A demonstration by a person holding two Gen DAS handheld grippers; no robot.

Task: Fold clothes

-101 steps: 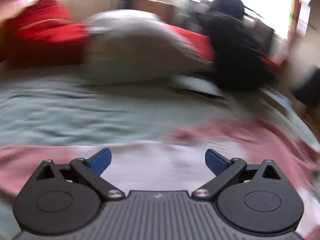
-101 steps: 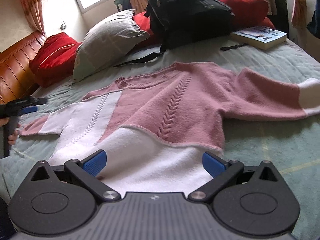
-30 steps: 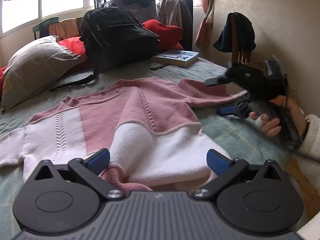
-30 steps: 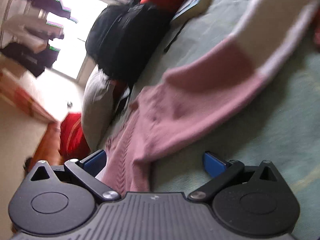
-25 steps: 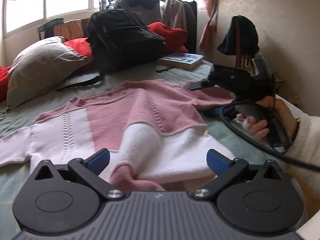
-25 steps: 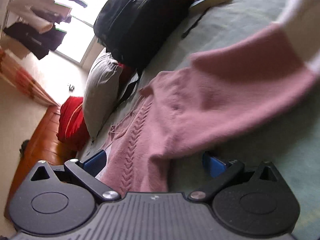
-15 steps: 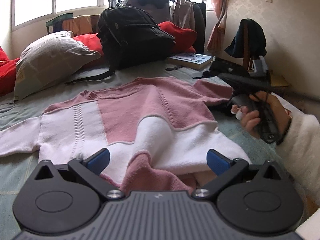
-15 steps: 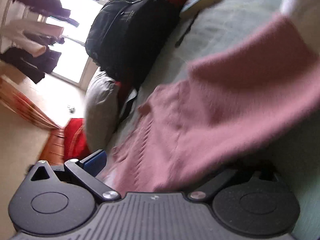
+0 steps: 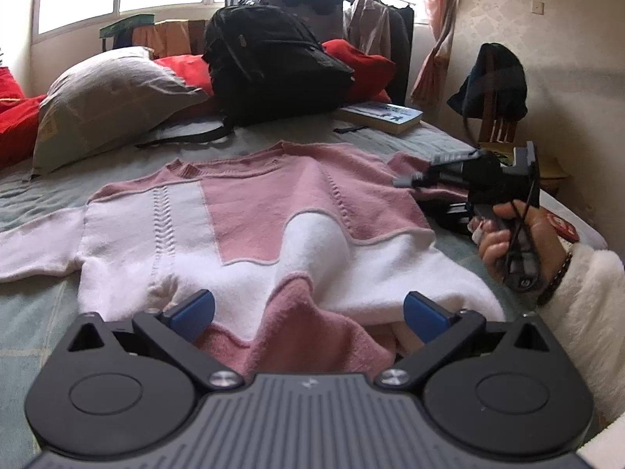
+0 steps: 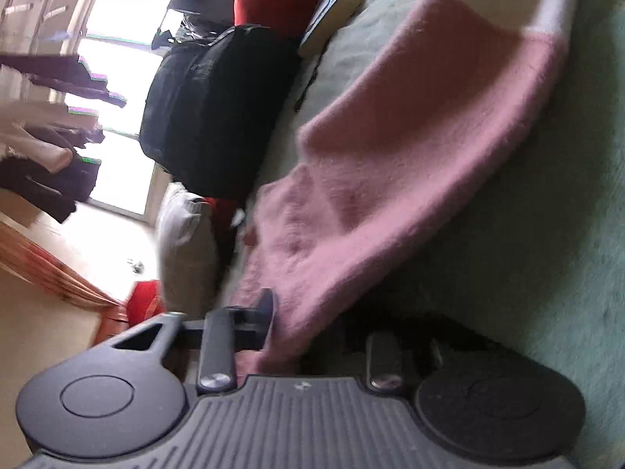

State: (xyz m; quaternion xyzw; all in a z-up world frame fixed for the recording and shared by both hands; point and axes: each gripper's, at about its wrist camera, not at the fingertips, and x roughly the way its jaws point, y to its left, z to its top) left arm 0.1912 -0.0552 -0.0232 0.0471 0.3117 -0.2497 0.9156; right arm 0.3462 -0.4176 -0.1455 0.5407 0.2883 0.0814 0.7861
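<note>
The sweater (image 9: 250, 226), pink and white knit, is spread front-up across the near half of the bed (image 9: 35, 324), its hem at the near edge and its neckline toward the pillows. At that near edge the left gripper (image 9: 308, 306) is seen with its blue pads wide apart over the hem, where a pink flap is turned up between them, untouched by either pad. Toward the right edge of the bed, the right gripper (image 10: 312, 328) has just closed, and its fingers are now clamped on the sweater's pink sleeve (image 10: 410, 164) near the armpit; a second ago they stood wide with the sleeve merely passing between them. That grip suggests the sleeve is about to be carried inward over the body as the first fold.

The pinch itself is shown only by the right wrist view, tilted and blurred. The whole garment is shown only by the left wrist view, together with the person's hand (image 9: 519, 242) on the right gripper's handle. Farther off lie a grey pillow (image 9: 109, 93), a black backpack (image 9: 269, 74) and a book (image 9: 383, 115).
</note>
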